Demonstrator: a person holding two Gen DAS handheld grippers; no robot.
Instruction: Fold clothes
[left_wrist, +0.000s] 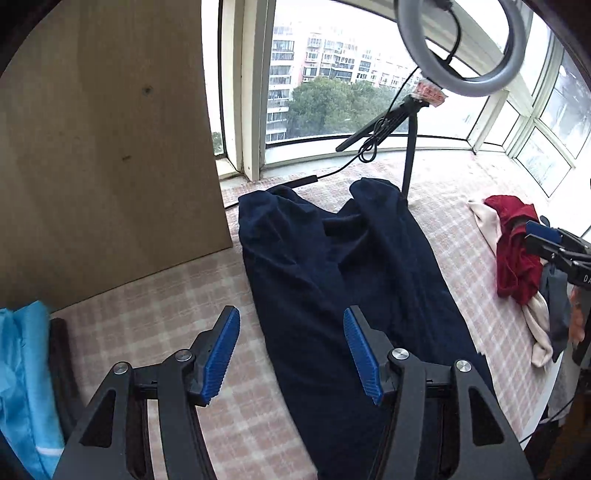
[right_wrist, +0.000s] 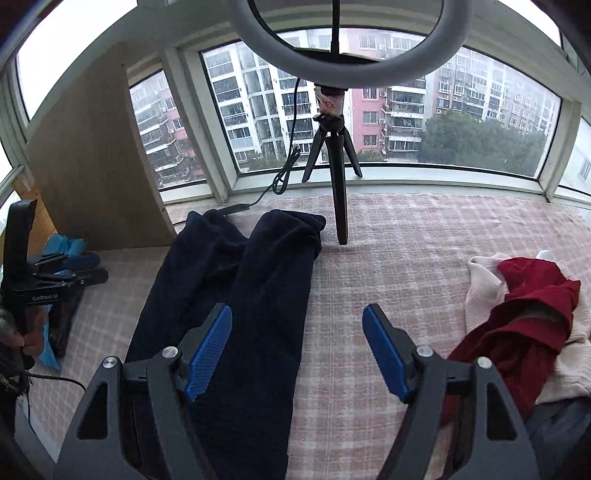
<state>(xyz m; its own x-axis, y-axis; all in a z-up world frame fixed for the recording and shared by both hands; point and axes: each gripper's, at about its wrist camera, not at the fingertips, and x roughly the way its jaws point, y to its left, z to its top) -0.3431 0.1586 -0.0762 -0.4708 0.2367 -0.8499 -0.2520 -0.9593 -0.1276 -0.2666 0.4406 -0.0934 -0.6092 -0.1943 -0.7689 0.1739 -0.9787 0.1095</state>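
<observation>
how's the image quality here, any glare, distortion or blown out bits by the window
Left wrist view: the sky behind the grey ring light is blown out, the window frame bows from fisheye, and the dark navy trousers lose fold detail in shade. Right wrist view: the window sill curves strongly, buildings stay readable, corners vignette black, and the open right claw is sharp.

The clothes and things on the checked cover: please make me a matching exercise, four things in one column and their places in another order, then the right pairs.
Things:
1. navy trousers
2. red garment
3. tripod
4. wooden board

Places:
A. at the right side, on a pale garment
B. standing at the far side, near the window
C. upright at the left side
D. lying lengthwise in the middle

Pairs: 1-D, 2-A, 3-B, 4-C
</observation>
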